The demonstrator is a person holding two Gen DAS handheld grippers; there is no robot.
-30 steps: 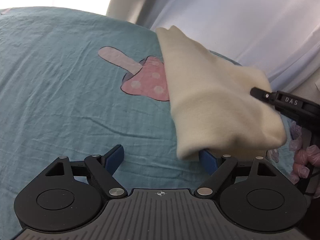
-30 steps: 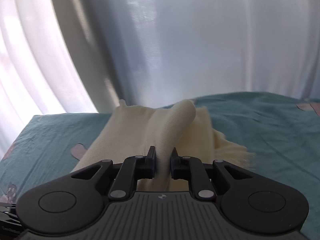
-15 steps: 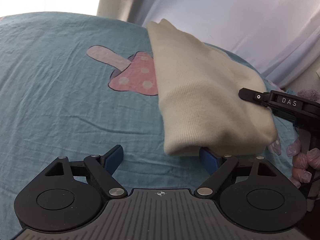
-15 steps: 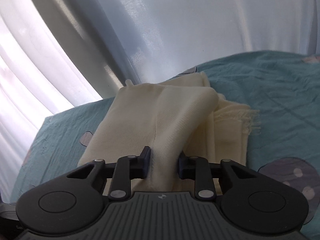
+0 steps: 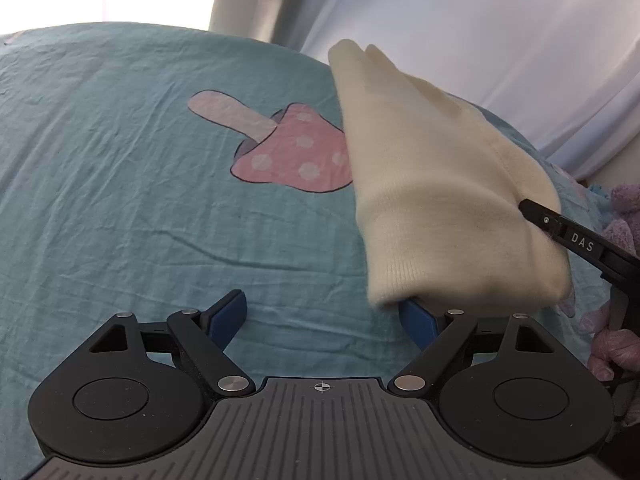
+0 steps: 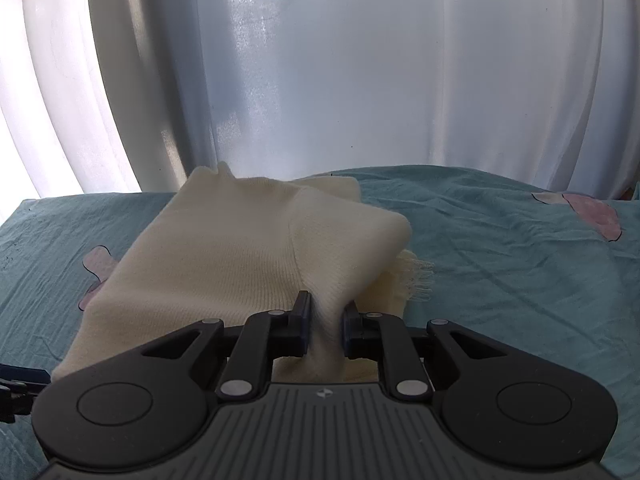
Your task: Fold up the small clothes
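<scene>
A cream knit garment (image 5: 440,184) lies folded on the teal bedsheet (image 5: 120,200). It also shows in the right wrist view (image 6: 240,264), with a fringed edge (image 6: 416,276) at its right. My right gripper (image 6: 325,322) is shut on a pinch of the cream garment at its near edge; its black finger (image 5: 560,228) shows in the left wrist view. My left gripper (image 5: 326,314) is open and empty, low over the sheet; its right blue pad (image 5: 418,318) sits under the garment's near corner.
A pink mushroom print (image 5: 288,148) lies on the sheet left of the garment. White curtains (image 6: 360,80) hang behind the bed. A purple plush toy (image 5: 624,216) sits at the right edge. The person's gloved hand (image 5: 612,344) holds the right gripper.
The right gripper has pulled the pinched fold toward the near side, laying the garment flatter. The left gripper has stayed open and shifted slightly.
</scene>
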